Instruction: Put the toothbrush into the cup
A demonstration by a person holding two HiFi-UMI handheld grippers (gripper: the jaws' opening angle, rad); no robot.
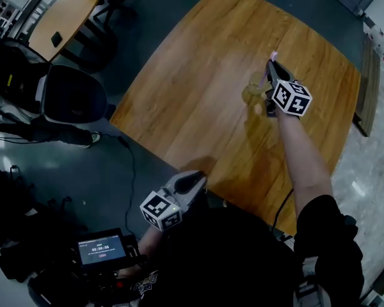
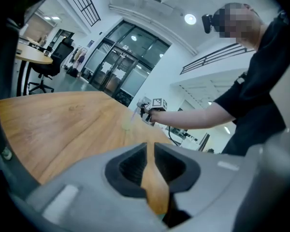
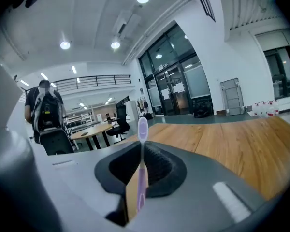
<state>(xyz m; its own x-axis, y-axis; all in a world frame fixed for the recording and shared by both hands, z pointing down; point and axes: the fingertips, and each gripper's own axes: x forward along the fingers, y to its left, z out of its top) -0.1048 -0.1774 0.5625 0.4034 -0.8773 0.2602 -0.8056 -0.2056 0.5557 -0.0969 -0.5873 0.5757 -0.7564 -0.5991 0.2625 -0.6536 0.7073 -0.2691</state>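
Gripped slim lilac plastic toothbrush point(image 3: 142, 129) upright in clamped right gripper point(image 1: 271, 68), just beside pale translucent cup point(image 1: 253, 91) towards brown wooden tabletop's point(image 1: 192, 88) right edge, bare wood all around. Held left gripper point(image 1: 192, 181) closed, empty, at near edge.

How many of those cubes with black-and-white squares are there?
2. One cube rides the right tool beside the cup; the other rides the left tool at the table's near edge. None seem hidden.
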